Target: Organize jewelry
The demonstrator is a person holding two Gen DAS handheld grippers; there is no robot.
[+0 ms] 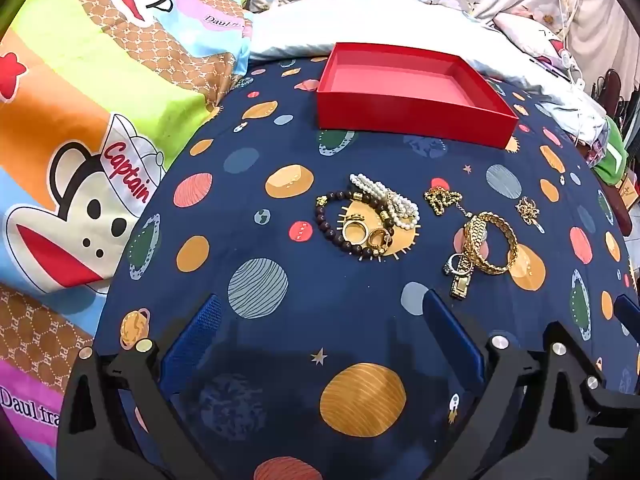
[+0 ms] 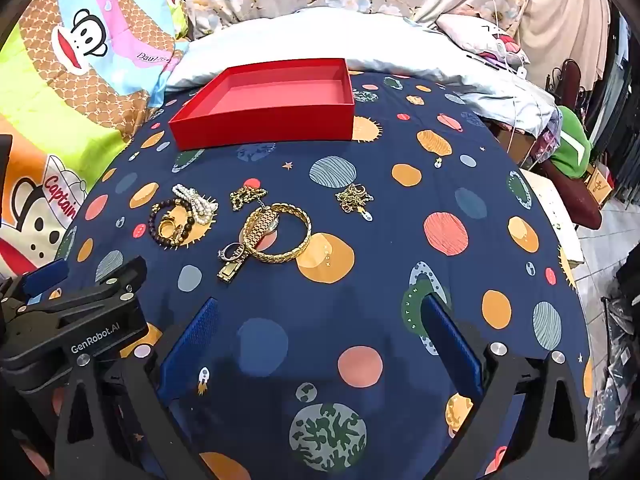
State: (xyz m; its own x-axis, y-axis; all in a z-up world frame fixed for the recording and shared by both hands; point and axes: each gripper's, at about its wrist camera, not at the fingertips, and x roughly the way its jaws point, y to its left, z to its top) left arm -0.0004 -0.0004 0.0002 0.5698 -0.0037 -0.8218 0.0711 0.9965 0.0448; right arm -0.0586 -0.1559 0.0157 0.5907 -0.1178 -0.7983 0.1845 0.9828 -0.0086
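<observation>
Nothing sorted yet. Shallow red cardboard box [image 2: 264, 100] empty at far edge of navy planet-print bedspread [image 2: 400, 264]. Gold bangle [image 2: 280, 236], pearl strand [image 2: 198, 202], dark bead bracelet [image 1: 352, 224], possibly rings, heaped mid-spread. Left gripper [image 1: 328, 340] and right gripper [image 2: 320, 340] spread wide, empty.

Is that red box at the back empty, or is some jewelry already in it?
Empty. The red box has no lid on, and both views show only its bare pink floor; the jewelry lies on the planet-print bedsheet in front.

planet-print sheet [image 1: 280, 320], monkey blanket [image 1: 80, 120], white pillow [image 2: 300, 36]
</observation>
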